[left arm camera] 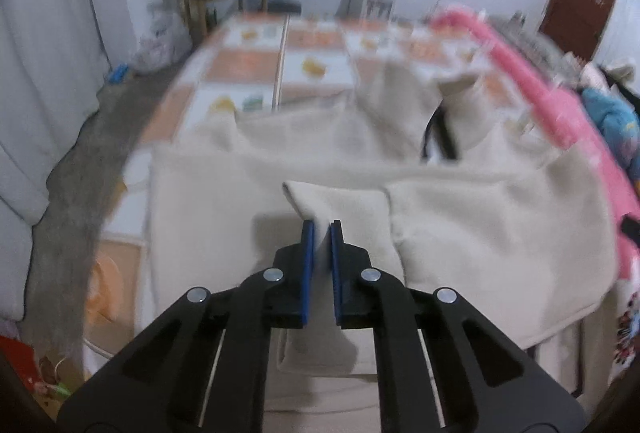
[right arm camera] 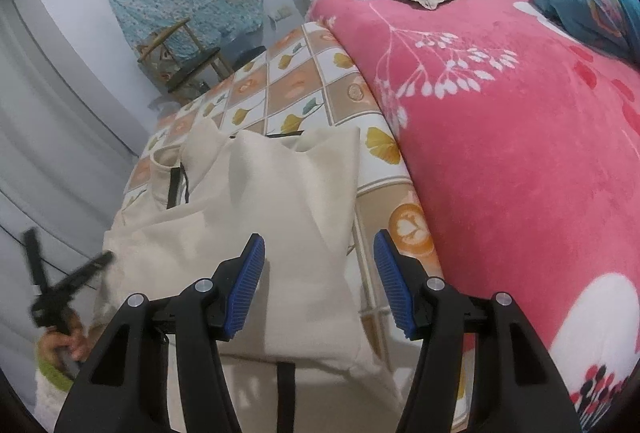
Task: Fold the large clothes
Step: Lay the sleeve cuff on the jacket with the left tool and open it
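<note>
Two grippers work; the left gripper (left arm camera: 322, 226) pinches a fold of the cream garment (left arm camera: 480, 225) to lift it; the right gripper (right arm camera: 319, 245) waits, jaws spread, holding nothing.

**Cream jacket on the table**

A big cream fleece jacket (left arm camera: 460, 233) lies spread on the table with the tile pattern (right arm camera: 288, 93). It is soft and fuzzy. A dark zipper runs near its collar. One part is pinched up into a fold. Its near edge hangs over the table's side.
</note>
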Tool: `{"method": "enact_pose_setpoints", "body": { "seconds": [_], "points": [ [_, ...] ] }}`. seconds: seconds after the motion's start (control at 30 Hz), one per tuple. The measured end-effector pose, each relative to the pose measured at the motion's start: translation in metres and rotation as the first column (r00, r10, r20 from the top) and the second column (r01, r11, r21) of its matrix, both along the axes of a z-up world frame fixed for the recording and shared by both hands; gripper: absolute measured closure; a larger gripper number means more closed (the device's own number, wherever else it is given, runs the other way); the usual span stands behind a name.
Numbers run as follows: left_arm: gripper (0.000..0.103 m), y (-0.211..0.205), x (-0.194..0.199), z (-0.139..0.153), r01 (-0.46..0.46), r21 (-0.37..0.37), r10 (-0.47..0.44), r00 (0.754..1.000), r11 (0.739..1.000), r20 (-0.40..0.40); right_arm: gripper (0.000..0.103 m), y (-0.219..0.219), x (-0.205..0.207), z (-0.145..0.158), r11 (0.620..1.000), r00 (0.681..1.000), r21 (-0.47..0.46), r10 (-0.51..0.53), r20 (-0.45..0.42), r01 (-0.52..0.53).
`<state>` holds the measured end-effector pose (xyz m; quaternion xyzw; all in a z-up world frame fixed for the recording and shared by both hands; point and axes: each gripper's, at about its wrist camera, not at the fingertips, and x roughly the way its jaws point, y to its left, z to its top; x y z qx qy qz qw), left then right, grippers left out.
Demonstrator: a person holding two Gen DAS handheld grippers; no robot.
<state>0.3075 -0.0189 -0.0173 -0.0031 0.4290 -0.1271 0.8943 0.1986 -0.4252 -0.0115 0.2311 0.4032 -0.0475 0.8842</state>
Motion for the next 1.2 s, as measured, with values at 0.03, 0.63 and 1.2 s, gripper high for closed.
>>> {"method": "enact_pose_setpoints", "body": {
  "seconds": [0.03,0.63,1.2],
  "points": [
    [0.095,0.005,-0.003,0.011,-0.002,-0.027,0.003,1.0,1.0,0.025,0.047,-0.001,0.003,0.0,1.0,1.0,-0.009,0.001,-0.004,-0.001],
    [0.095,0.057,-0.007,-0.006,-0.092,-0.073,0.092,0.996,0.993,0.006,0.097,-0.003,0.077,-0.024,0.981,0.996,-0.19,0.018,-0.085,-0.034],
    [0.09,0.052,0.008,-0.04,-0.111,0.064,0.112,0.994,0.992,-0.007,0.096,-0.008,0.08,-0.037,0.983,0.995,-0.185,-0.002,-0.099,-0.016]
  ]
}}
